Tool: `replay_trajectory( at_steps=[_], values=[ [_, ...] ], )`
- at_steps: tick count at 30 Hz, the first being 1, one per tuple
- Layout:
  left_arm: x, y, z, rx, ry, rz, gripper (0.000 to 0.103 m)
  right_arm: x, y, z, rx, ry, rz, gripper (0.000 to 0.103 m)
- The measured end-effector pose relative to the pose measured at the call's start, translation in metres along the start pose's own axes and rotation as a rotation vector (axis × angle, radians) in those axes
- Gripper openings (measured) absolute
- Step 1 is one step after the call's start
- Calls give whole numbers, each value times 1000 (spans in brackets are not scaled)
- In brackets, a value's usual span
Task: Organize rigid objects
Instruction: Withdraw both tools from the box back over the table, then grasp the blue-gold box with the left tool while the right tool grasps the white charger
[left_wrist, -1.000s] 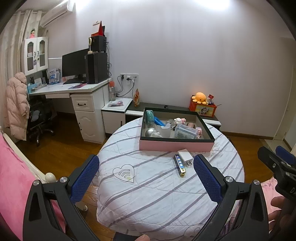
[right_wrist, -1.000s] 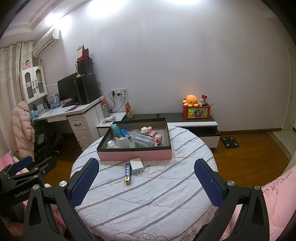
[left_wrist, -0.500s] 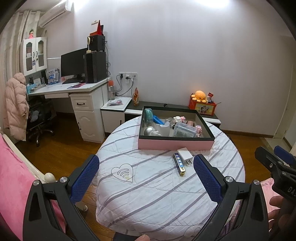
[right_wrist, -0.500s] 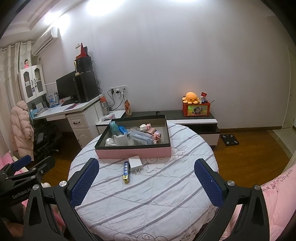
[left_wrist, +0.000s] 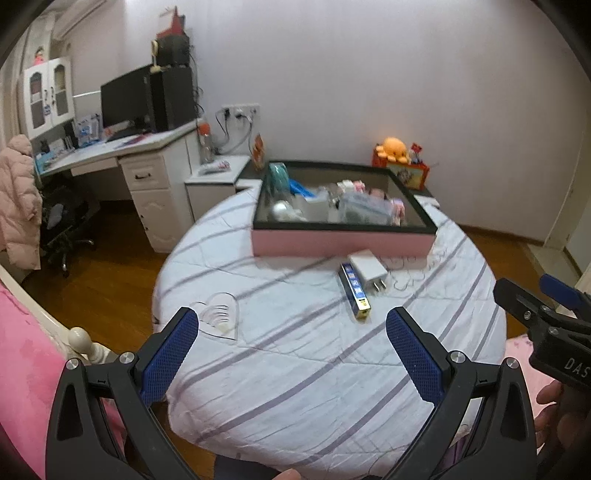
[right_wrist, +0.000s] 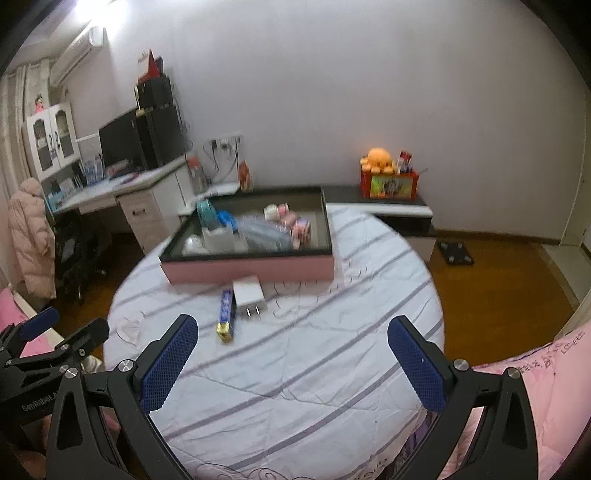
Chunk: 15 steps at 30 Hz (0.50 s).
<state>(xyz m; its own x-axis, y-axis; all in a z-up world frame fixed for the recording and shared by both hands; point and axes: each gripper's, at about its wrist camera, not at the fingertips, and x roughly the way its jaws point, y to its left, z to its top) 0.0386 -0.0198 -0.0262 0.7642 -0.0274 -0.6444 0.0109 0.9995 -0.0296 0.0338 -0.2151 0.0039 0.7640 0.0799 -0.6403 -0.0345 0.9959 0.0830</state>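
Note:
A pink box (left_wrist: 343, 245) (right_wrist: 251, 268) with a black rim sits at the far side of the round table, holding several small items. In front of it lie a white charger plug (left_wrist: 369, 272) (right_wrist: 249, 295) and a slim blue and gold box (left_wrist: 354, 291) (right_wrist: 226, 314), side by side. My left gripper (left_wrist: 291, 354) hangs open above the near part of the table, short of both objects. My right gripper (right_wrist: 291, 358) is open too, with the plug and the slim box ahead to its left. Neither holds anything.
The round table (left_wrist: 295, 369) wears a white striped quilt. A white desk (left_wrist: 122, 155) with a monitor and a chair stand at the left. A low cabinet (right_wrist: 391, 210) with an orange plush toy runs along the back wall. Pink bedding (right_wrist: 546, 387) flanks the table.
Both grippers have moved forward and down toward the table, so the box, plug and slim box look larger and nearer. Nothing on the table has shifted.

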Motion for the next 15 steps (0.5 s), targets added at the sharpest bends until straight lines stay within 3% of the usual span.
replay_trajectory(
  at_steps=[15],
  values=[
    [117, -37, 2, 28, 153, -66, 103, 73, -37, -4, 44, 126, -44, 103]
  ],
)
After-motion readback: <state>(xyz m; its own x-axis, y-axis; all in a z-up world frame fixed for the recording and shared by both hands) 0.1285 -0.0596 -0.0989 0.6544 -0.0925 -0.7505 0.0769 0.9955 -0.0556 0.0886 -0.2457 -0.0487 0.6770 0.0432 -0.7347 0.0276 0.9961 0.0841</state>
